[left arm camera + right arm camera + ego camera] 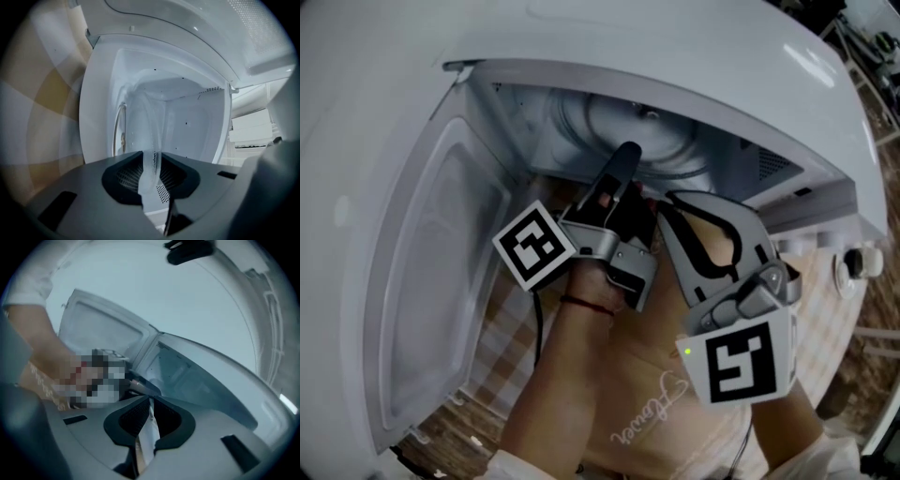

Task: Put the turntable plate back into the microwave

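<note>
The clear glass turntable plate (661, 141) sits inside the white microwave (694, 56), its ringed face showing at the top of the cavity. My left gripper (627, 157) reaches in through the opening. In the left gripper view the plate's rim (151, 161) stands edge-on between the pads, and that gripper (151, 169) is shut on it. My right gripper (667, 201) is just right of the left one at the cavity's front edge. Its jaws (149, 412) are closed on a thin pale edge (146, 437) that looks like the plate's rim.
The microwave door (431, 281) hangs open at the left, close beside my left hand. A checked cloth (511, 323) covers the surface below. The cavity's back wall (187, 126) is bare white. A small white fitting (850, 267) sits at the right.
</note>
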### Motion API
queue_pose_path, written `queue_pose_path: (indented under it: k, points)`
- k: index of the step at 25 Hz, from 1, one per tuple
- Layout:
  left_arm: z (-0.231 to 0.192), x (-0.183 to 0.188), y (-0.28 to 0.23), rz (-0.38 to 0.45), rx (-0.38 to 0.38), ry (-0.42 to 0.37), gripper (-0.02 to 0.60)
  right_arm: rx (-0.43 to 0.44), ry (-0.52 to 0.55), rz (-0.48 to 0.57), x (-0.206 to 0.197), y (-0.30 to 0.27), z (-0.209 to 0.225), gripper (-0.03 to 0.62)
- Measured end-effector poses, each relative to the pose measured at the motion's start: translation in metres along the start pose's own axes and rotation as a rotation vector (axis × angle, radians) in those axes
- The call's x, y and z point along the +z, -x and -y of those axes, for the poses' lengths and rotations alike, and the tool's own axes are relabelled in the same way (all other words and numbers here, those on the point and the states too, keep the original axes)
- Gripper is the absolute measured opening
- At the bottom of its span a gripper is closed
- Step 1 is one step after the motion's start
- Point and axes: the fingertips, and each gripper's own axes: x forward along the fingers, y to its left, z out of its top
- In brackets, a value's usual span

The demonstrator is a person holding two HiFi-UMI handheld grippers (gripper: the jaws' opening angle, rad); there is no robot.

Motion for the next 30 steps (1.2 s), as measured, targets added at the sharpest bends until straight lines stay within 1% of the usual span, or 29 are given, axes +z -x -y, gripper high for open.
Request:
queue_pose_path:
  k: [2,4,6,8,9,13,16,18,24,28,29,30]
  points:
    - [0.000,0.000,0.000,-0.003,0.007,0.004,0.086,0.001,0.171,-0.073,-0.004,-0.008,0.000,0.035]
    - [0.000,0.000,0.000,-0.002,0.008,0.010,0.084,0.015,0.274,-0.135,-0.010,-0.016,0.000,0.036]
    - [0.000,0.000,0.000,-0.001,0.008,0.015,0.084,0.035,0.316,-0.188,-0.016,-0.023,0.001,0.041]
    - [0.000,-0.001,0.001,-0.002,0.008,0.017,0.084,0.052,0.341,-0.233,-0.021,-0.029,0.001,0.108]
    - [0.000,-0.001,0.001,-0.003,0.007,0.016,0.084,0.053,0.362,-0.254,-0.023,-0.032,0.002,0.121]
    - [-0.001,-0.001,0.002,0.001,0.002,0.023,0.084,0.046,0.463,-0.322,-0.030,-0.043,0.003,0.120]
    - [-0.002,-0.002,0.002,0.003,0.003,0.028,0.083,0.062,0.486,-0.339,-0.035,-0.050,0.000,0.117]
    - [-0.002,-0.002,0.003,0.003,0.005,0.030,0.083,0.060,0.486,-0.331,-0.035,-0.052,0.000,0.065]
    - [-0.003,-0.004,0.004,-0.003,0.009,0.024,0.081,0.094,0.486,-0.324,-0.036,-0.055,0.000,0.057]
    - [-0.003,-0.004,0.004,-0.025,0.030,-0.033,0.084,0.122,0.453,-0.332,-0.038,-0.055,0.000,0.055]
    - [-0.002,-0.004,0.004,-0.035,0.038,-0.045,0.089,0.126,0.452,-0.338,-0.038,-0.055,-0.001,0.055]
    - [-0.001,-0.005,0.005,-0.049,0.046,-0.056,0.111,0.130,0.450,-0.344,-0.039,-0.056,-0.002,0.055]
